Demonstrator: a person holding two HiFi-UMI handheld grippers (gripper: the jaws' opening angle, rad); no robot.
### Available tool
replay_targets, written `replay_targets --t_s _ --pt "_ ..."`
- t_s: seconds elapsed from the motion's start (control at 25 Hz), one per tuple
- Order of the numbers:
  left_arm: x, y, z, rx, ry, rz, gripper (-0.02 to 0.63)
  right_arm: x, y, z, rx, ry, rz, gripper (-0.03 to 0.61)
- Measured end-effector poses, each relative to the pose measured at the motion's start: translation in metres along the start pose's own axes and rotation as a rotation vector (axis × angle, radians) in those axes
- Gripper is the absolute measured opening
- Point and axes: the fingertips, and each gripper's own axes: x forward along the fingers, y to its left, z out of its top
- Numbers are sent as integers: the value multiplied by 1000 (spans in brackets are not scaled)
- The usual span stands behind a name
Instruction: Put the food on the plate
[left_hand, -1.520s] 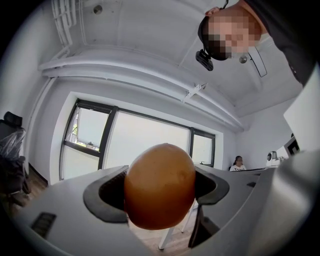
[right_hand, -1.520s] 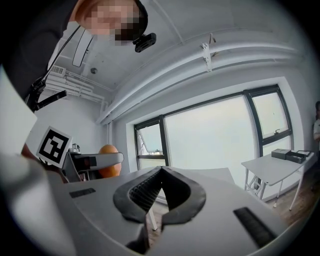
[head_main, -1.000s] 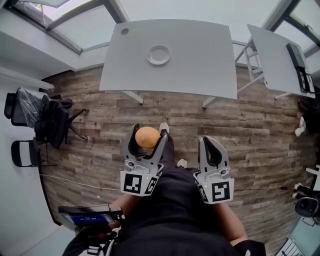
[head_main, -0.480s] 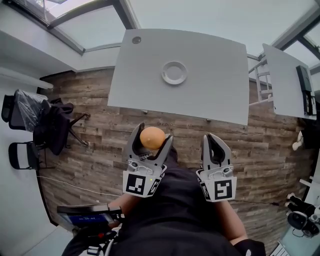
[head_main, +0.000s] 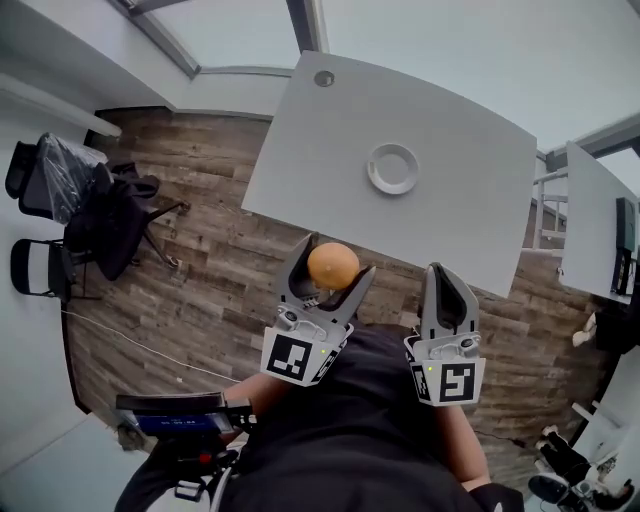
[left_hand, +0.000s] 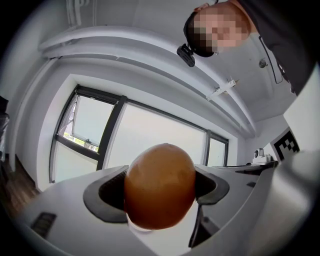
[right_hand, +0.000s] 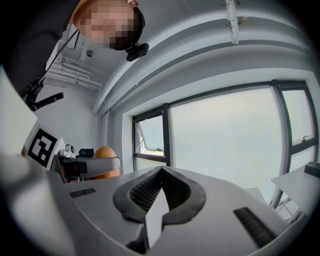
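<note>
An orange round food item (head_main: 333, 265) sits clamped between the jaws of my left gripper (head_main: 334, 262), held over the wooden floor just short of the grey table's near edge. In the left gripper view the orange food (left_hand: 159, 186) fills the space between both pads. A small white plate (head_main: 392, 168) rests in the middle of the grey table (head_main: 330, 150), beyond both grippers. My right gripper (head_main: 449, 275) is shut with nothing in it, to the right of the left one. In the right gripper view its jaws (right_hand: 161, 176) meet, and the orange food (right_hand: 106, 156) shows at far left.
A second grey table (head_main: 590, 230) stands at the right. Black office chairs (head_main: 75, 205) with dark clothing over them stand at the left by the wall. Wooden floor (head_main: 180, 280) lies between me and the table. A dark device (head_main: 175, 415) hangs near my left side.
Both grippers have been carried toward the table with the orange food still gripped; the table and plate now appear closer and shifted right in the head view.
</note>
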Motion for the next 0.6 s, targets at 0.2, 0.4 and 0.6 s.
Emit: replay_targets --t_s 0.2,0.4,0.6 --pt "15 11 4 10 -5 50 353 16 -2 3 -6 6 45 -3" --pt "22 -8 1 14 -2 58 351 11 -11 7 -9 -22 88 -3" --pt "33 -29 2 28 1 70 353 4 -54 25 11 -71 70 -3"
